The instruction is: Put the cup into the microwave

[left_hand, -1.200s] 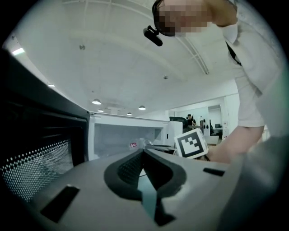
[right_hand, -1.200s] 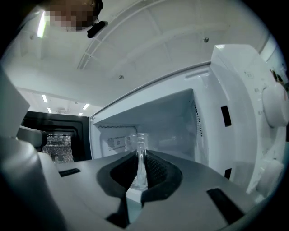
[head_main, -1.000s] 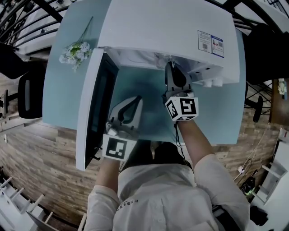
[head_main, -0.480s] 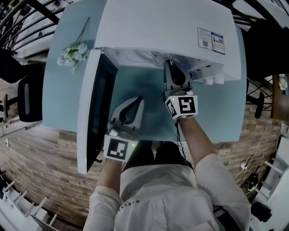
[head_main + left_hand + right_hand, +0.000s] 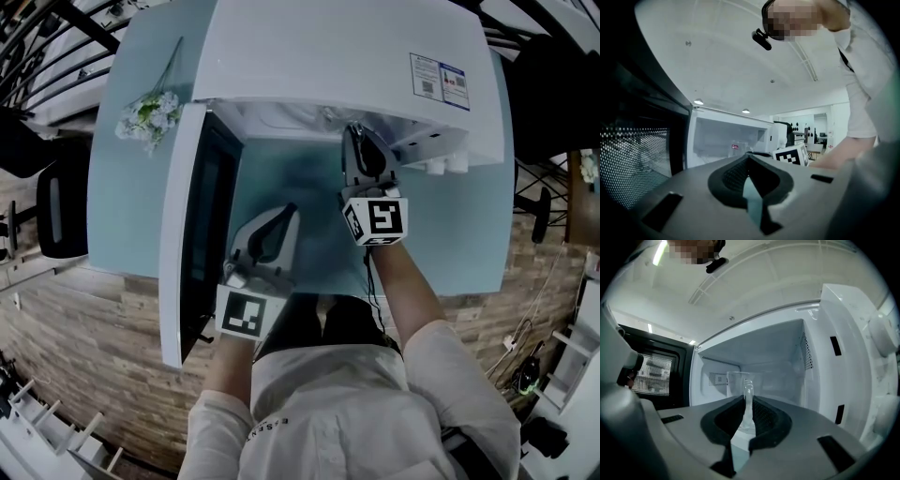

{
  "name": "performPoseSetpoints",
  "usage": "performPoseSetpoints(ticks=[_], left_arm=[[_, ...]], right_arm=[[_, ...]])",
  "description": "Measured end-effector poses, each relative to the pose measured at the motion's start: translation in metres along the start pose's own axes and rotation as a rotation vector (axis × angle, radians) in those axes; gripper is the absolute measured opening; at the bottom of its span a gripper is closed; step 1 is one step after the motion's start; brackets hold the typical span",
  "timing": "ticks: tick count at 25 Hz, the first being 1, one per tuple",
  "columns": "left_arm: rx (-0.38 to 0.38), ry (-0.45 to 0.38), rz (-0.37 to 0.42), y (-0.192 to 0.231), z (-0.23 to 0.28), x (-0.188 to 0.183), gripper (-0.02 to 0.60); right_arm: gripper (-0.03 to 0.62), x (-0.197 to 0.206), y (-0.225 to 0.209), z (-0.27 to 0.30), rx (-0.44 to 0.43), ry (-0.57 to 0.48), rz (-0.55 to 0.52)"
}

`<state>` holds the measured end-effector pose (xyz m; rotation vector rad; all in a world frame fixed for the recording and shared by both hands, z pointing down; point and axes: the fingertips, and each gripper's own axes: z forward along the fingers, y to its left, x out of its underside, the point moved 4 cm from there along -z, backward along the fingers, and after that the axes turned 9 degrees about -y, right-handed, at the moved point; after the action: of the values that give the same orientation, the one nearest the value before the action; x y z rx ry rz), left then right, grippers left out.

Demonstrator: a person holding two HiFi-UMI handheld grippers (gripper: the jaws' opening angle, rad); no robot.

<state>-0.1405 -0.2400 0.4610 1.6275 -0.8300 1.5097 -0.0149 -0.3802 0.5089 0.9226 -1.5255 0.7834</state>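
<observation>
**A:** Where is the cup (image 5: 737, 383) relative to the microwave (image 5: 337, 56)?

**B:** It is inside the mouth. In the right gripper view the clear cup sits against the white cavity (image 5: 764, 350), past the front frame and roughly midway between the 2 side walls.

**A:** What is holding it?

**B:** The right gripper (image 5: 746, 401). Its jaws are pinched on the near wall of the cup, with a strip of glass running up between them. The cup therefore lies straight ahead of the jaws, deeper into the microwave. Its long axis is upright and its rim is on top.

**A:** And the left gripper (image 5: 287, 208)?

**B:** It is outside the microwave, in front of the opening and close to the open door (image 5: 178, 234), which swings out on the left. Its jaws are closed together with nothing between them, and only a sliver of the blue table (image 5: 431, 244) shows through the gap.

**A:** So the right one is the nearer of the 2?

**B:** By far. It has the cup, and its tip is already under the microwave's top edge in the head view.

**A:** What does the next move hinge on?

**B:** I think it hinges on the gap between the cup's base and the microwave floor. The gripper's own body hides that, so I can't tell whether the cup is set down or hanging above the floor. If it is hanging, it should go straight down and stay upright before the jaws let go
</observation>
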Motion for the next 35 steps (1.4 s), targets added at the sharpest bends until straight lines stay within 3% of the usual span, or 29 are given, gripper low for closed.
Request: performPoseSetpoints(ticks=[9, 13, 21, 26, 28, 30, 35], left_arm=[[-0.007, 0.011, -0.006, 0.005, 0.001, 0.004, 0.002], [0.0, 0.004, 0.004, 0.005, 0.003, 0.001, 0.0], [0.006, 0.016, 0.013, -0.002, 0.004, -0.007, 0.0], [0.016, 0.018, 0.036, -0.011, 0.002, -0.018, 0.002], [0.022, 0.011, 0.053, -0.015, 0.001, -0.025, 0.002], [0.026, 0.005, 0.068, -0.02, -0.001, -0.033, 0.002], [0.038, -0.018, 0.096, -0.034, -0.005, -0.058, 0.002]], right_arm=[[0.04, 0.003, -0.002, 0.01, -0.001, 0.016, 0.009], [0.193, 0.003, -0.005, 0.006, -0.01, 0.036, 0.073], [0.207, -0.018, 0.004, -0.019, -0.036, 0.039, 0.091], [0.203, -0.037, 0.01, -0.045, -0.055, 0.072, 0.11], [0.158, -0.048, 0.013, -0.056, -0.059, 0.075, 0.111], [0.06, -0.065, 0.014, -0.068, -0.059, 0.055, 0.099], [0.017, -0.114, 0.014, -0.093, -0.083, -0.012, 0.086]])
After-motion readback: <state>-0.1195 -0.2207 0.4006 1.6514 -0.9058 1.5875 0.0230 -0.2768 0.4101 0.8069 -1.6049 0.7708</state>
